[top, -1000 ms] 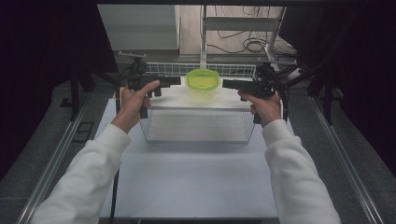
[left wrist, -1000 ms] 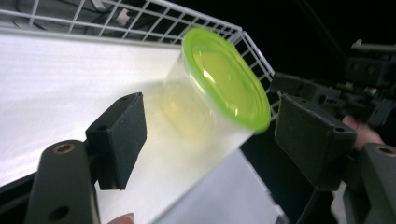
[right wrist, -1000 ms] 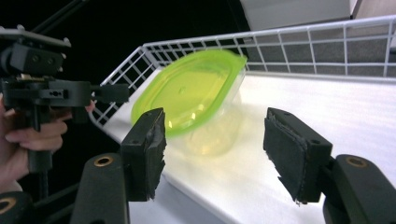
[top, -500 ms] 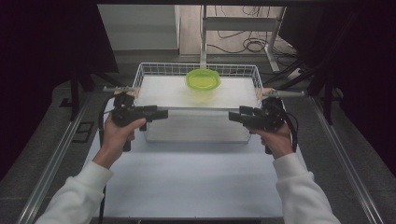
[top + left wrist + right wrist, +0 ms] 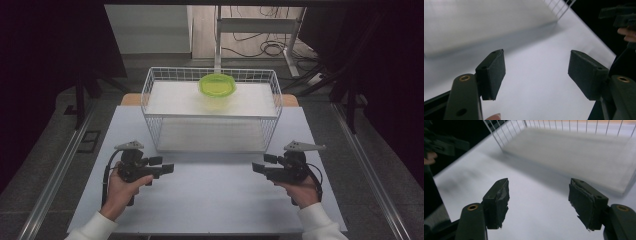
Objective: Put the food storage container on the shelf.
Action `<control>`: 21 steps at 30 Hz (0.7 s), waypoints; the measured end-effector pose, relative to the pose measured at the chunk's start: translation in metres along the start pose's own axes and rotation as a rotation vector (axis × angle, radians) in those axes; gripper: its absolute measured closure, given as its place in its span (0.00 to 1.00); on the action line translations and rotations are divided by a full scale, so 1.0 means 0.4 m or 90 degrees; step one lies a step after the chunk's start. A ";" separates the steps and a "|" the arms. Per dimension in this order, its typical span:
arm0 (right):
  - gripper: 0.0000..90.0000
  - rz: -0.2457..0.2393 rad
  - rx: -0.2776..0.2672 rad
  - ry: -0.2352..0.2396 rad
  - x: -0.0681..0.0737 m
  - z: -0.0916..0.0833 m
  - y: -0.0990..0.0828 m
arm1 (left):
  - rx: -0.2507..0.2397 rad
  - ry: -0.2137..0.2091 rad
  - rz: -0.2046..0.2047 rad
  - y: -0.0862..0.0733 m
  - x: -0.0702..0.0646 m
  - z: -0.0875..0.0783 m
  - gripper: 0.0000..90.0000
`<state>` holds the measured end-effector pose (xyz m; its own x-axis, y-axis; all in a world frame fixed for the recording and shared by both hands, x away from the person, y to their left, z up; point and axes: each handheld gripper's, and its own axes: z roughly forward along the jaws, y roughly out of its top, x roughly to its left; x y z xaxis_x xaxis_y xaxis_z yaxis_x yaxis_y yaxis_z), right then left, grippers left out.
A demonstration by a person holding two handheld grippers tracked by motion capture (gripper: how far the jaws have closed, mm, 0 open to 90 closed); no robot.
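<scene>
White table: pale top carrying every item, both hands low at its near edge.
Left gripper: jaws wide, just been narrowing slightly, nothing between them; held over the near-left table, pointing inward.
Right gripper: jaws wide, just been opening, empty; over the near-right table, facing the left one.
Wire basket: white, beyond both grippers, mid-table.
Green bowl: translucent lime, upright on the white board inside the basket, toward its far side.
</scene>
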<state>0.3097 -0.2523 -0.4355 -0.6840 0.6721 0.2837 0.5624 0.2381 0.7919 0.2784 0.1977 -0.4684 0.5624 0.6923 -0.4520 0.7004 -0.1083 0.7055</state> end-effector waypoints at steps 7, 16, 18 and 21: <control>0.35 -0.005 0.051 -0.019 -0.006 0.037 -0.053 | 0.036 0.014 0.024 -0.033 -0.012 0.016 0.33; 0.36 0.008 0.049 -0.020 -0.010 0.041 -0.068 | 0.041 0.017 0.020 -0.040 -0.004 0.021 0.33; 0.35 0.006 0.052 -0.022 -0.011 0.044 -0.071 | 0.041 0.020 0.017 -0.042 -0.002 0.018 0.33; 0.34 0.002 0.053 -0.024 -0.011 0.047 -0.072 | 0.037 0.023 0.015 -0.042 -0.001 0.015 0.33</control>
<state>0.3052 -0.2491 -0.4697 -0.6648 0.6988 0.2641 0.6023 0.2923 0.7428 0.2690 0.1950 -0.4835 0.5636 0.7147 -0.4142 0.7121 -0.1662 0.6821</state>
